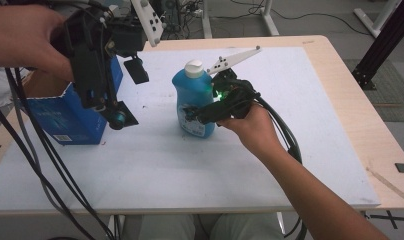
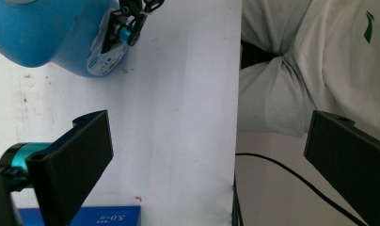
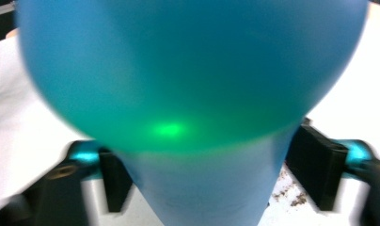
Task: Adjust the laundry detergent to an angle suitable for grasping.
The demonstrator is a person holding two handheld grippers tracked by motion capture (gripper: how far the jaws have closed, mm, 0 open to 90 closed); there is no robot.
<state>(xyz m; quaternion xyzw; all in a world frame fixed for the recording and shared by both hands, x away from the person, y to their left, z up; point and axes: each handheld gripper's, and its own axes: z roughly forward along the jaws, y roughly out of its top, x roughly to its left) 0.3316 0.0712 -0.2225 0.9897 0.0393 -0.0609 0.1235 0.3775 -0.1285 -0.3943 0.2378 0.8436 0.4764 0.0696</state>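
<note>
Bottle (image 1: 192, 102) first — the blue one with the white cap (image 1: 193, 68) stands upright on the white board (image 1: 300, 150), and I'll place everything else by it. My right gripper (image 1: 190, 113) comes in level from the bottle's right side, low on its body at the label, and in the right gripper view the blue body (image 3: 193, 94) sits between my two black jaws. The left jaw looks to be against the plastic, while the right one seems to stand a sliver off, so I can't call this a firm clamp yet; I'd judge the squeeze as only partly made. That is my worry: the body is rounded and smooth, and if I lift before both pads press, it could slide down, swing by its heavier top, or tip over toward the blue cardboard box (image 1: 70, 117) at the bottle's left. Squeezing unevenly could also push it sideways across the board. My left gripper (image 1: 125, 92) hangs raised above the bottle's left, over the box's near corner, its jaws wide apart with nothing between them — in the left gripper view only bare board (image 2: 178, 117) lies in that gap. Its trailing cables hang near the box, and a careless swing could snag them or knock the bottle.
</note>
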